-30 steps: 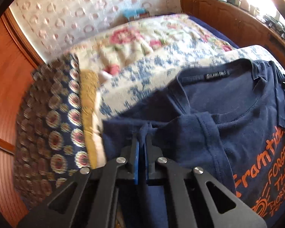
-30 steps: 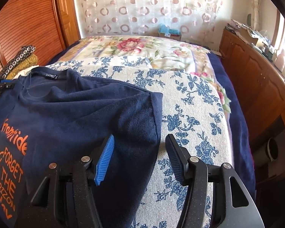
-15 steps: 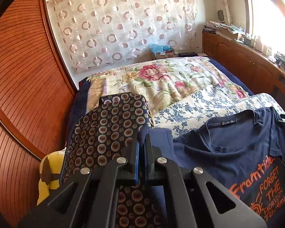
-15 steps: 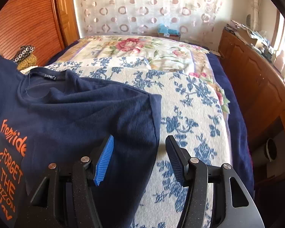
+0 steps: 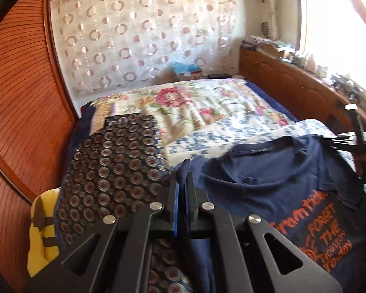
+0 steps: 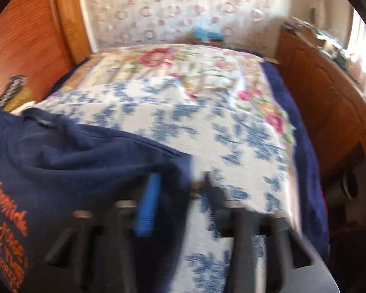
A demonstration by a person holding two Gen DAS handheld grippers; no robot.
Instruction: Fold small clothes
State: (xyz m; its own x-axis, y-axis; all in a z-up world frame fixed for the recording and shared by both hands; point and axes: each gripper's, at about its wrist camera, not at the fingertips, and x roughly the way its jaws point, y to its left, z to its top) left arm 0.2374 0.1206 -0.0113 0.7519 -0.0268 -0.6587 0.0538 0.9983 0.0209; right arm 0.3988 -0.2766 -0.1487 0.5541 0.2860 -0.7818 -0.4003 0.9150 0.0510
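The left gripper [image 5: 181, 190] was pinching a fold of the navy T-shirt [image 5: 275, 173]; the right gripper [image 6: 180, 195], at three o'clock, stood apart around its sleeve edge.

Navy T-shirt [image 5: 275, 171], orange print; blue-floral white bedspread [image 6: 207, 122].

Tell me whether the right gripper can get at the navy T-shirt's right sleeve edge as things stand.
Probably yes. The right gripper is open, and the navy T-shirt sleeve edge lies between its fingers with nothing over it, though the view is blurred. The left gripper is clamped on the other side.
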